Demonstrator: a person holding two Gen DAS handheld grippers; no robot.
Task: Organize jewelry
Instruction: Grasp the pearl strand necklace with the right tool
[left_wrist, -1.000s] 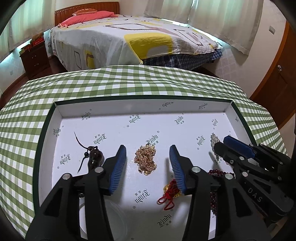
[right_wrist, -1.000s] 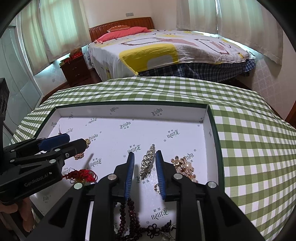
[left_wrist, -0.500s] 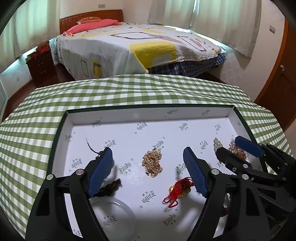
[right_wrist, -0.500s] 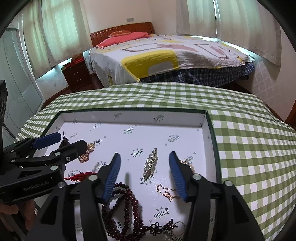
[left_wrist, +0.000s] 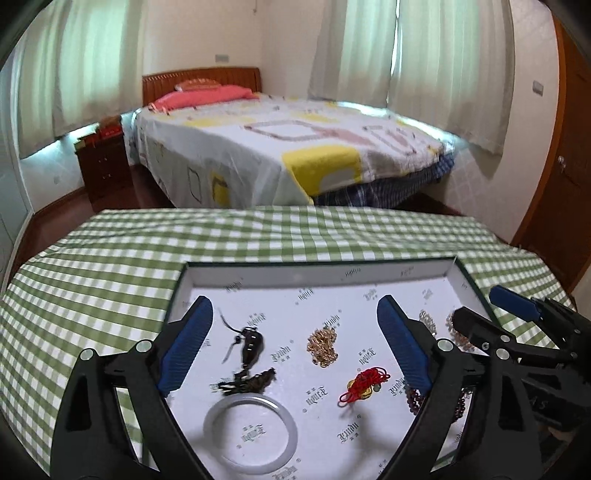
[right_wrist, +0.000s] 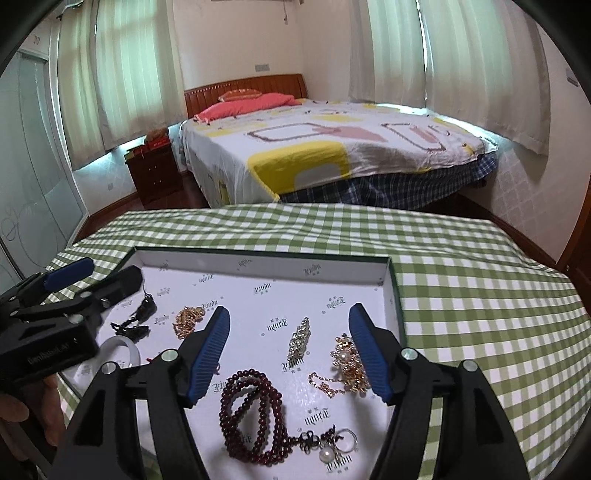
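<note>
One tray (right_wrist: 391, 280), two open hand-held grippers (left_wrist: 295, 343) (right_wrist: 288, 350)

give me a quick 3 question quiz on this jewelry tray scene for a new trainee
1. True or false: the left gripper is shut on the gold chain.
2. Multiple choice: in the right wrist view, what lies nearest the camera between the right gripper's fingers? A) white bangle B) dark red bead necklace C) red knotted charm
3. Fill in: all the jewelry lies in a white tray set on a green and white ______ tablecloth.

Key
1. False: both grippers are open and hold nothing.
2. B: the dark red bead necklace. The white bangle and red knotted charm lie toward the left gripper's side.
3. checked
</note>
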